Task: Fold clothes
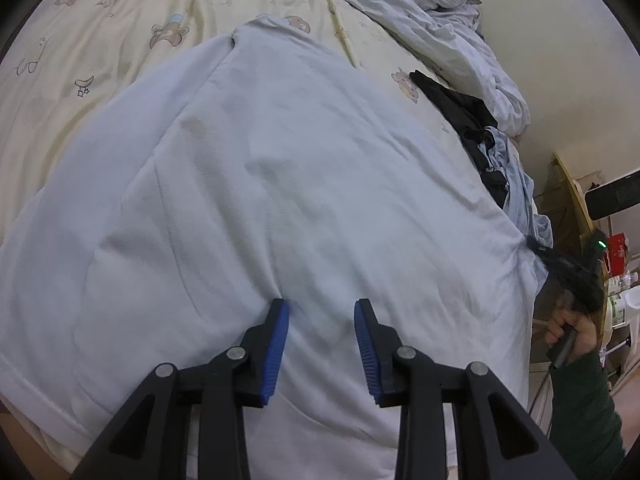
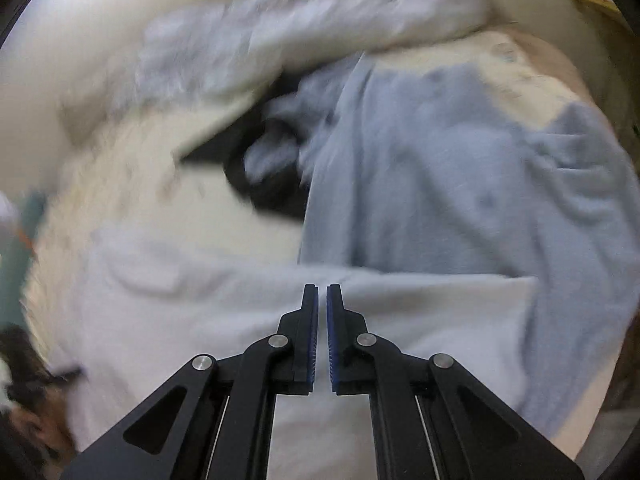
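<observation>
Black left gripper [image 1: 322, 308] with blue ribbed pads sits nearest the lens, jaws apart, tips resting on or just above a large pale-blue cotton garment [image 1: 280, 184] spread flat on the bed; nothing is between the pads. Ahead and left of that gripper lies bare cream bear-print bedsheet [image 1: 100, 28]. Ahead and right: a crumpled grey-white duvet [image 1: 420, 12], then a heap of black [image 1: 460, 108] and light-blue loose clothes [image 1: 520, 184].

Right gripper [image 2: 322, 300]: jaws nearly together, a thin gap, nothing visibly pinched, hovering at the pale garment's edge; the view is motion-blurred.

Progress: garment lies smoothed out with one lengthwise crease or flap left of the left gripper; whether that's a fold, can't tell. Heap is unfolded, so work remains.

Containers: none in view, no basket or drawer.
</observation>
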Available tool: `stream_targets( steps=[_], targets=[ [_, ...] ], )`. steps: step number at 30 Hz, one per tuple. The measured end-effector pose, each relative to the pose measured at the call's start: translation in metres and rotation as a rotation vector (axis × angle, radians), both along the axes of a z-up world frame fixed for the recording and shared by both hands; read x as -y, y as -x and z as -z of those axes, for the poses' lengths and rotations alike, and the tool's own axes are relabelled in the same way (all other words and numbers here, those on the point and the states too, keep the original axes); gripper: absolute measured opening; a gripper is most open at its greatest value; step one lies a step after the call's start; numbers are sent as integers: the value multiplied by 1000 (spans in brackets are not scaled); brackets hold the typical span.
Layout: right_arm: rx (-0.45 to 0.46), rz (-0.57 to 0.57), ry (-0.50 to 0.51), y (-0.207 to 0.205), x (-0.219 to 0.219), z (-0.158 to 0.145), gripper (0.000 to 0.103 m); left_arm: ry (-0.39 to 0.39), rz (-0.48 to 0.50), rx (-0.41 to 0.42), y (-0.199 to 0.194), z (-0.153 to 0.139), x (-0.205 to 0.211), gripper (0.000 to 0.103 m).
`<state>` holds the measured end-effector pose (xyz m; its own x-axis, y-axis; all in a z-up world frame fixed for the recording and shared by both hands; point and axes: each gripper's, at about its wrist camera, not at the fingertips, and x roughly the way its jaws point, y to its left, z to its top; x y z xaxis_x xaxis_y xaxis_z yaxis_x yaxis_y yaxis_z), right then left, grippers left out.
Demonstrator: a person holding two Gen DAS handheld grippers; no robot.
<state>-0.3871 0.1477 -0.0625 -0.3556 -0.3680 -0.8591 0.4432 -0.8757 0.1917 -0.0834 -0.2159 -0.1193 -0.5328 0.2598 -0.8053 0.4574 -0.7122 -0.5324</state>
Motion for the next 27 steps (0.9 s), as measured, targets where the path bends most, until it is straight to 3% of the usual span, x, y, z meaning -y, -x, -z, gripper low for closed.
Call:
stream_targets(
  steps=[4,10,11,14,20,24,27],
  targets=[
    [0,108,-97,27,-15,24,0,-8,-5,-1,-2,0,1,35],
    [-120,98,-75,4,-22,-14,3,-12,-8,-1,-1,1,1,37],
    [-130,96,-63,0,-22,-20,4,-14,-8,-2,0,1,1,37],
    [-46,77,52,-23,-22,-22,4,-15,-10,-5,-1,1,1,37],
    [-78,26,16,-70,-9,10,4,-49,-34,-31,-3,1,7,37],
    [-99,-8,-7,-101,-1,32,4,-118,-97,-153,-4,-11,28,37],
    [-116,-30,-22,-123,5,47,4,-51,-97,-186,15,-32,61,37]
  ],
)
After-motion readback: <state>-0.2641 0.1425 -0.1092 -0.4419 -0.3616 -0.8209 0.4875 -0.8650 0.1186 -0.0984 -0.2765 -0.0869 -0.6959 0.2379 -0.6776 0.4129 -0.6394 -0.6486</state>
